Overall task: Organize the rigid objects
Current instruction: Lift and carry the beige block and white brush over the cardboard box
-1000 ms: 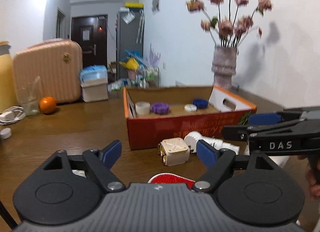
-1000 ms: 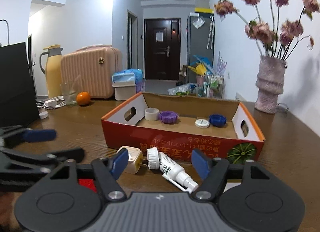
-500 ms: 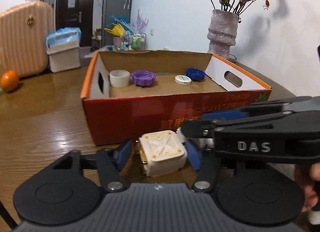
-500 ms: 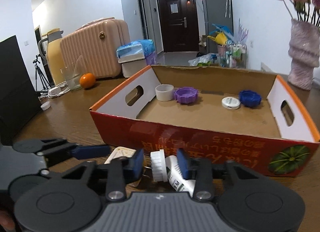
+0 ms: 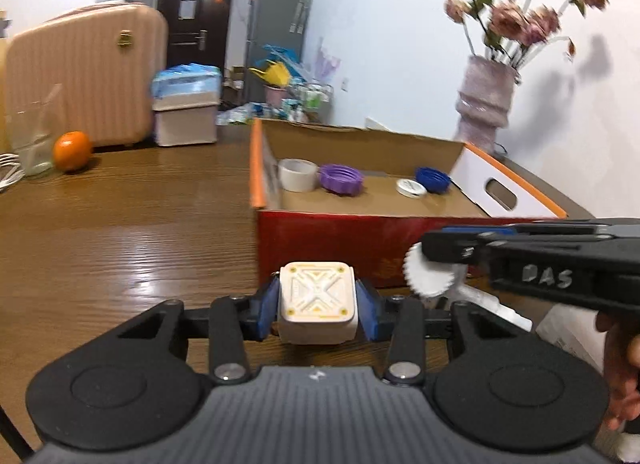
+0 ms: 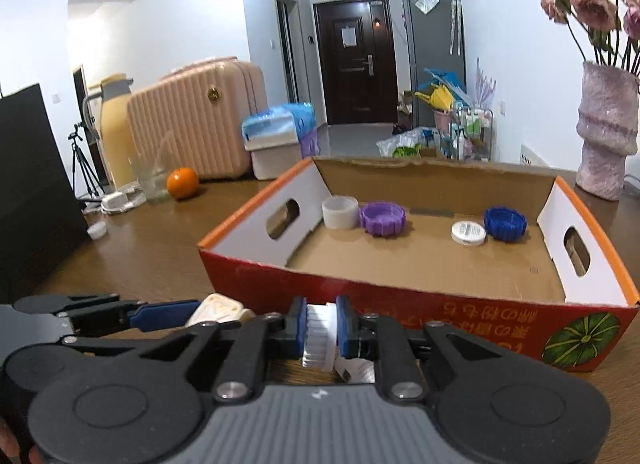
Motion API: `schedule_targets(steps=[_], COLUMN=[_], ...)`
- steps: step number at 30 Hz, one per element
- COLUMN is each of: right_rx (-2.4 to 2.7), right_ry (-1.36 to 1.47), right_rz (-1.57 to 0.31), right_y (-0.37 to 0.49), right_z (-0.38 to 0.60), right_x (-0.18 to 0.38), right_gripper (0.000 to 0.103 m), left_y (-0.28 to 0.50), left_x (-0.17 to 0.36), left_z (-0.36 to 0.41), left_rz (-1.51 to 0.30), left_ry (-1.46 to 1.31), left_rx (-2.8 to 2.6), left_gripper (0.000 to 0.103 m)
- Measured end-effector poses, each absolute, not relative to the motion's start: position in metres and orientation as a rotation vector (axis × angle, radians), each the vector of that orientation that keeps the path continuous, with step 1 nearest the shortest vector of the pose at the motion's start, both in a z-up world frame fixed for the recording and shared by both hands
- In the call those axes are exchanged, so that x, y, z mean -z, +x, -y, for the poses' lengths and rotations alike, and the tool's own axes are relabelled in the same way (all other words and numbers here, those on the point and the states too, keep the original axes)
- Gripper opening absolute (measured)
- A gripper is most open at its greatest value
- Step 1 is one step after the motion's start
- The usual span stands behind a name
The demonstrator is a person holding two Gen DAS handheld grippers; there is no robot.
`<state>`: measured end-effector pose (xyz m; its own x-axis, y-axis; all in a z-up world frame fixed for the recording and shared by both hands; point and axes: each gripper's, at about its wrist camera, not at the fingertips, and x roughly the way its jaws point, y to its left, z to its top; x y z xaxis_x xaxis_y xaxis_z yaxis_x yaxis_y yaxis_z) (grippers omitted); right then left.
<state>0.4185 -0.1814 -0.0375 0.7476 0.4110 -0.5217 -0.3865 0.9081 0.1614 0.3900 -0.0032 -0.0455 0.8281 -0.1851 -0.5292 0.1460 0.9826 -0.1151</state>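
left gripper clamped on a cream cube and right gripper clamped on a white tube's ridged cap, both just short of the red cardboard box, where four small lids already sit, so two items remain to drop in.

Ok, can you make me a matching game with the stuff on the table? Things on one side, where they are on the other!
Things:
1. cream cube
2. white ridged cap
3. purple lid
4. orange

Places:
A. on the table beside the drinking glass
B. inside the cardboard box, next to the white cup
C. squeezed in the left tongs
D. squeezed in the right tongs

Pairs: 1-C, 2-D, 3-B, 4-A
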Motion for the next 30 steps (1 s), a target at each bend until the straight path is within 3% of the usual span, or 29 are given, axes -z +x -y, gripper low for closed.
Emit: schedule_targets(steps=[19,30], right_rx=[-0.407,-0.36], right_ry=[0.081,0.118], right_rz=[-0.33,-0.246], right_y=[0.316,0.245], right_z=[0.22,0.273], right_x=[-0.037,-0.041], right_gripper=[0.015,0.015], left_y=[0.27,0.23], left_x=[-0.036,-0.042], left_z=[-0.003,0.031], left_rz=[-0.32,-0.291], left_ry=[-0.064,-0.057], left_rx=[0.124,0.16], left_gripper=[0.042,0.042])
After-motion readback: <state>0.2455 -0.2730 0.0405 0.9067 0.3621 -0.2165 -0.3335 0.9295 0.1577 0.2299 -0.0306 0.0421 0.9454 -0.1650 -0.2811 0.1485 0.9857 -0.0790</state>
